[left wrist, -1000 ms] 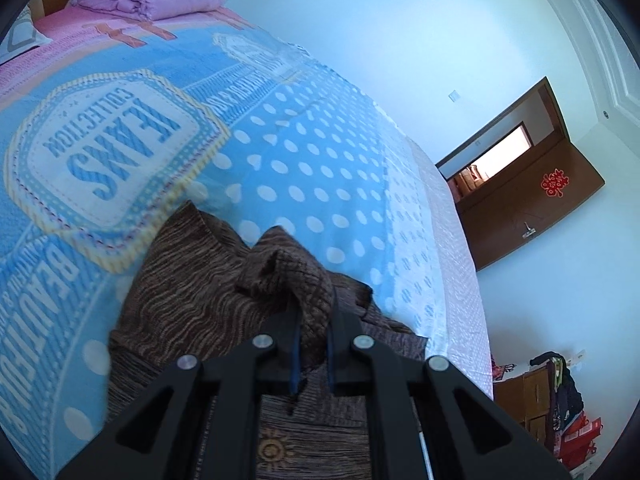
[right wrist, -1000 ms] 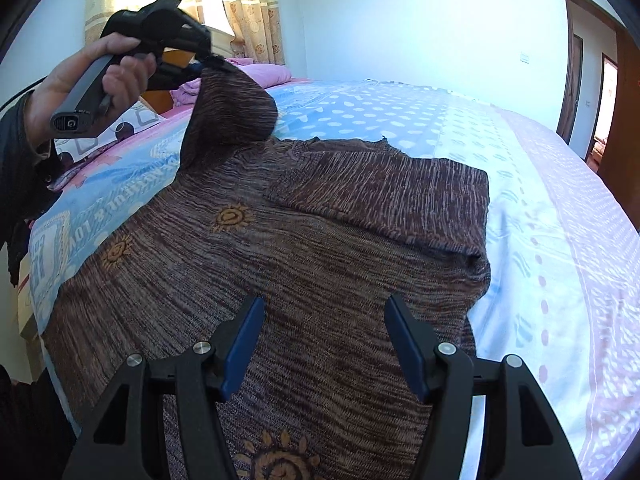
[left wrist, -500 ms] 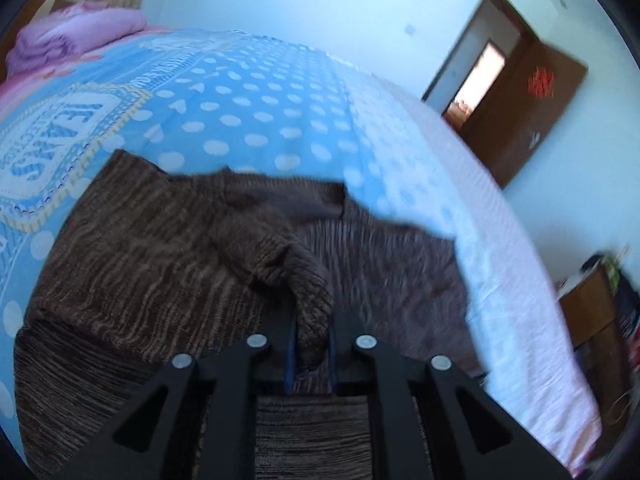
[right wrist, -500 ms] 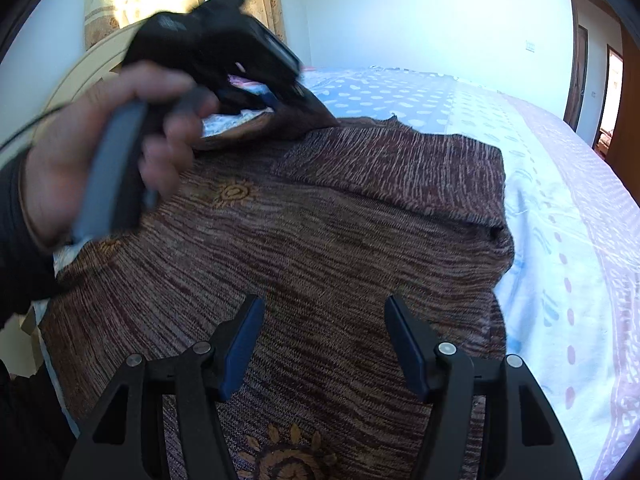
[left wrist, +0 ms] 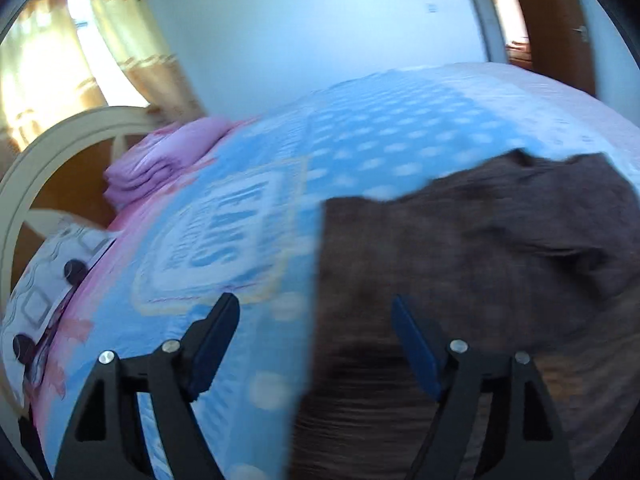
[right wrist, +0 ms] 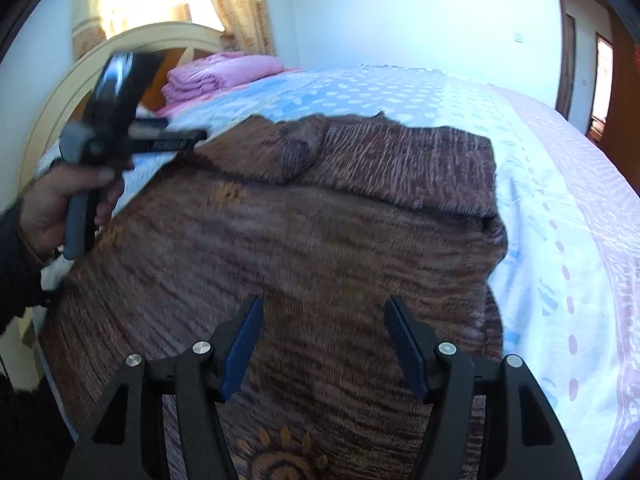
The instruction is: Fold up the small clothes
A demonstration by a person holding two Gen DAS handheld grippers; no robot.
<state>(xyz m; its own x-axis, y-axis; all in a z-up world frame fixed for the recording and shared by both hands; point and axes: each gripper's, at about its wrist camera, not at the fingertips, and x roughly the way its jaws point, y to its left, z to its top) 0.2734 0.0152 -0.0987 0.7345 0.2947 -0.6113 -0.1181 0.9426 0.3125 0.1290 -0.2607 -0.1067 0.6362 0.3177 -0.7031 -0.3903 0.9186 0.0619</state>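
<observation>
A brown knitted sweater [right wrist: 320,240] lies spread on a blue polka-dot bed [right wrist: 400,92], one sleeve [right wrist: 408,168] folded across its top. The left tongs [left wrist: 316,344], held in a hand [right wrist: 52,208] at the sweater's edge, are opening, gripping nothing; the right tongs [right wrist: 324,344] hover open above the knit

The sweater [right wrist: 320,248] is coarse brown knit cloth on a smooth printed cotton bedspread [right wrist: 540,208], beside a glossy wooden headboard [right wrist: 68,92].
</observation>
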